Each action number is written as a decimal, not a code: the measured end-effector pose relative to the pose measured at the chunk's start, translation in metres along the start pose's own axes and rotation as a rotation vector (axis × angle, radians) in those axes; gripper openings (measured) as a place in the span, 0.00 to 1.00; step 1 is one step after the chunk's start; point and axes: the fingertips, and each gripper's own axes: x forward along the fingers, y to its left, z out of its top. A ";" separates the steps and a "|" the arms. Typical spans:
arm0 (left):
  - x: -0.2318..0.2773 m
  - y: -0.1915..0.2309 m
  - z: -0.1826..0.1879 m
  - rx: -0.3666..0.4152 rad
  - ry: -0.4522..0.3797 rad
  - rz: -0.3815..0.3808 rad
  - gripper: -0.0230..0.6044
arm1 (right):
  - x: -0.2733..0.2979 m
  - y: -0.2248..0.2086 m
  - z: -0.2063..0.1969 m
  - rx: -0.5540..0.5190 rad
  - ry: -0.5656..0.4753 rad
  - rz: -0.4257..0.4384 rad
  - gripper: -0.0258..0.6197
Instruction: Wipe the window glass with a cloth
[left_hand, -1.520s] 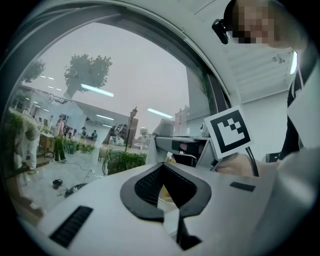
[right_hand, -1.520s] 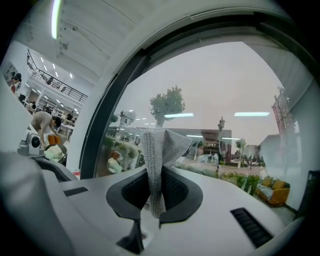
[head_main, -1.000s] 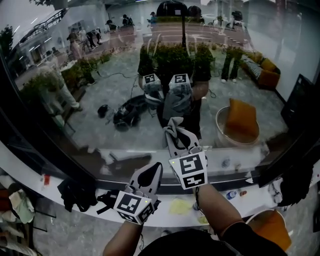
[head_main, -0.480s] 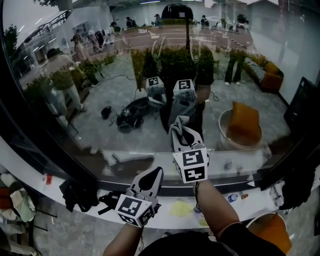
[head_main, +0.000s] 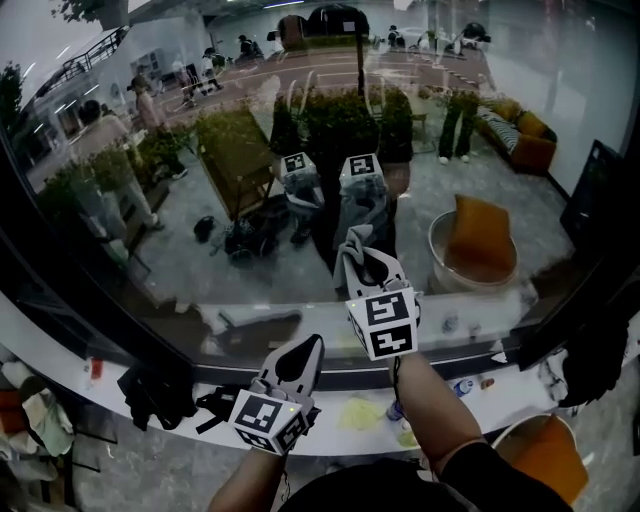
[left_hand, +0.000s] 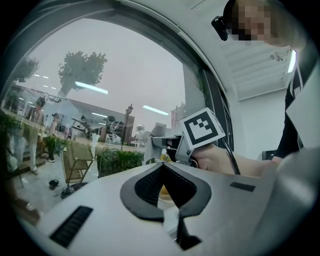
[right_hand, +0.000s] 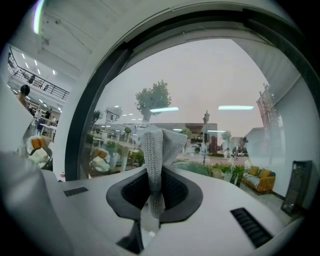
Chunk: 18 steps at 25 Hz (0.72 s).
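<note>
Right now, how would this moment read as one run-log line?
right gripper: shut on cloth, held up at window glass | left gripper: shut, empty, lower

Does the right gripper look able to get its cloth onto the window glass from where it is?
Probably yes: the right gripper is shut on the cloth, raised toward the glass, with nothing between them.

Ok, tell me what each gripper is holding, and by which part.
Right gripper pinches the grey cloth by a bunched lower fold, the rest standing above the jaws. Left gripper is shut, holding nothing.
</note>
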 end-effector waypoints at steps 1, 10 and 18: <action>0.002 -0.002 0.000 -0.008 0.000 -0.001 0.05 | -0.002 -0.005 -0.002 -0.001 0.001 -0.007 0.12; 0.039 -0.051 -0.002 -0.014 0.013 -0.067 0.05 | -0.037 -0.071 -0.014 0.006 0.016 -0.072 0.12; 0.074 -0.099 -0.006 0.017 0.022 -0.138 0.05 | -0.072 -0.134 -0.026 0.014 0.029 -0.127 0.12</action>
